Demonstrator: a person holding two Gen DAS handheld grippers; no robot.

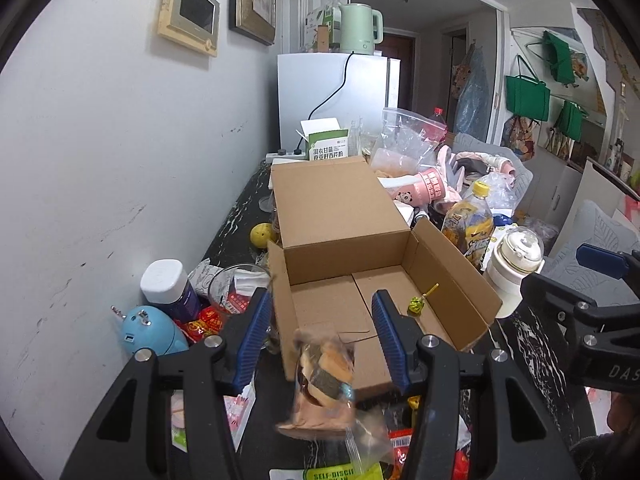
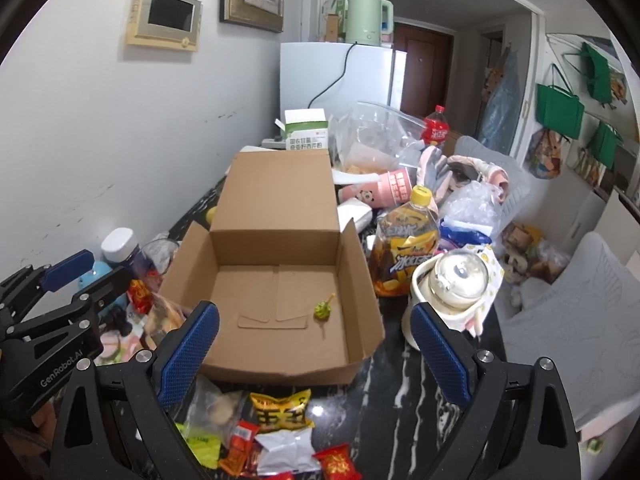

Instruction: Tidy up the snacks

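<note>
"GenRobot.AI" is printed in white on the left tongs' (image 2: 56, 280) black frame; "DAS" shows on the right tongs (image 1: 600, 276); a green packet (image 1: 344, 474) reads "SELF-DISCI"; left tongs (image 1: 320, 340) stand wide over the box's (image 1: 344, 212) near wall, a blurred clear snack bag (image 1: 324, 384) between the ribbed blue pads but touching neither; right tongs (image 2: 314, 354) also gape, level before the box; the cardboard box is open, a green lollipop (image 2: 322, 311) on its floor; crinkly packets (image 2: 280, 412) lie on the black marbled table (image 2: 404, 380).
</note>
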